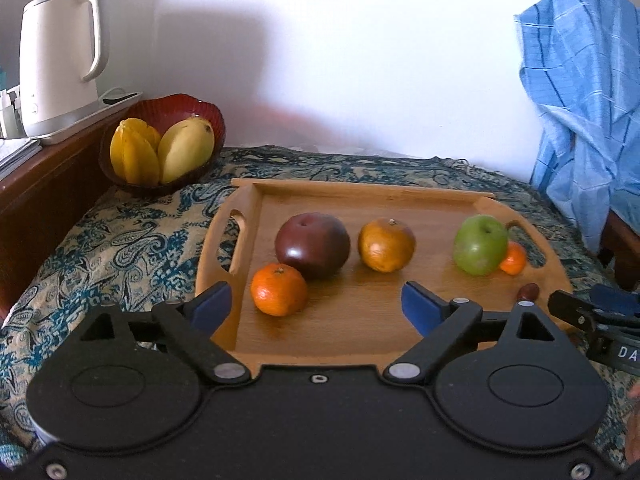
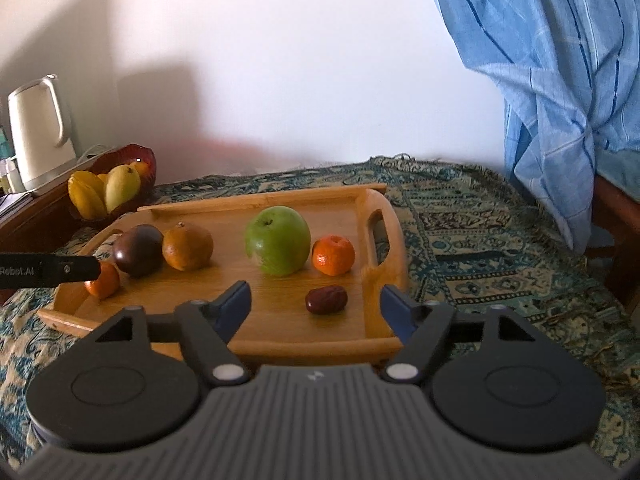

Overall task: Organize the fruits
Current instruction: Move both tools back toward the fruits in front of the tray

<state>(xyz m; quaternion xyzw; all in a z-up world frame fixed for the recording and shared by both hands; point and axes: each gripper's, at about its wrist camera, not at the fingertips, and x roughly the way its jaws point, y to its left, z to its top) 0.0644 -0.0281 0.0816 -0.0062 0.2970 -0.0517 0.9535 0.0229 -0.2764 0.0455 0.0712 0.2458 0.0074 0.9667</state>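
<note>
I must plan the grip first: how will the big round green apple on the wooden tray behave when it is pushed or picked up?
The big round green apple would probably roll if pushed, since it stands on the flat wooden tray. Its glossy skin may slip between the pads. It is the largest fruit there, so the right gripper likely needs its jaws wide.

From the left wrist we look slightly downward along our left hand-held gripper (image 1: 316, 306), close over the near left edge of the wooden tray (image 1: 360, 320), facing the white wall (image 1: 360, 60). From the right wrist we look the same way along the right hand-held gripper (image 2: 314, 306) from the tray's near right corner. Both views share the tray, the red bowl (image 1: 176, 108) and the kettle (image 1: 60, 60).
</note>
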